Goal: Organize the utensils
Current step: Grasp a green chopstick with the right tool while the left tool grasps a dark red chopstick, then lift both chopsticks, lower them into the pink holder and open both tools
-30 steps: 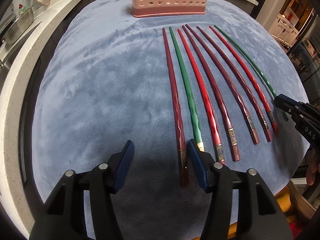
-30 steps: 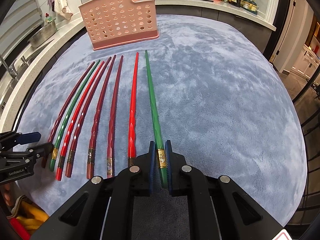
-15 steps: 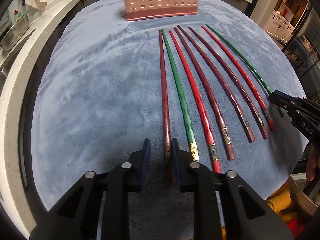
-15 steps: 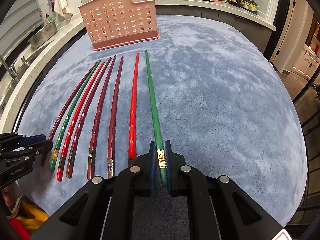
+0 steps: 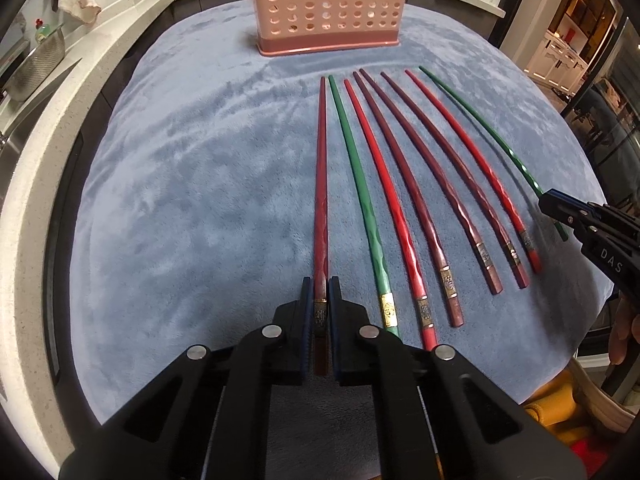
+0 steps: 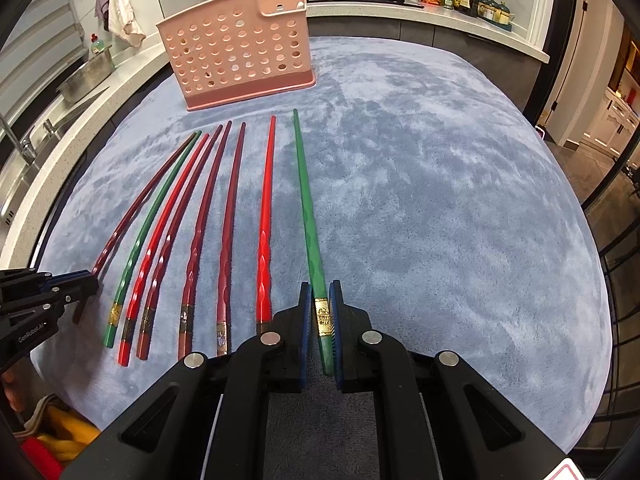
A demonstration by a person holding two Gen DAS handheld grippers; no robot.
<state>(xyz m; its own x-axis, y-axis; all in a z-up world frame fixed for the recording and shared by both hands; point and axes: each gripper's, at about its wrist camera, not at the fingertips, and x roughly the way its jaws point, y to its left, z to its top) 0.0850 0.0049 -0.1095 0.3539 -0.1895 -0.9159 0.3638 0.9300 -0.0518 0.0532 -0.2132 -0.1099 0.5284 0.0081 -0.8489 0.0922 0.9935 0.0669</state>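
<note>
Pinching the near ends of two chopsticks on the desk, the left tongs point(image 5: 320, 314), just closed, grip the dark red chopstick point(image 5: 321, 184) and the right tongs point(image 6: 320, 316) the green chopstick point(image 6: 308, 216), either liable to pivot and slip from so far back.

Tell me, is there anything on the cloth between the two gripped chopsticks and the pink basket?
Nothing visible blocks the way. The left gripper is shut on the dark red chopstick, the right gripper on the green chopstick. Only bare grey cloth lies before the pink basket.
</note>
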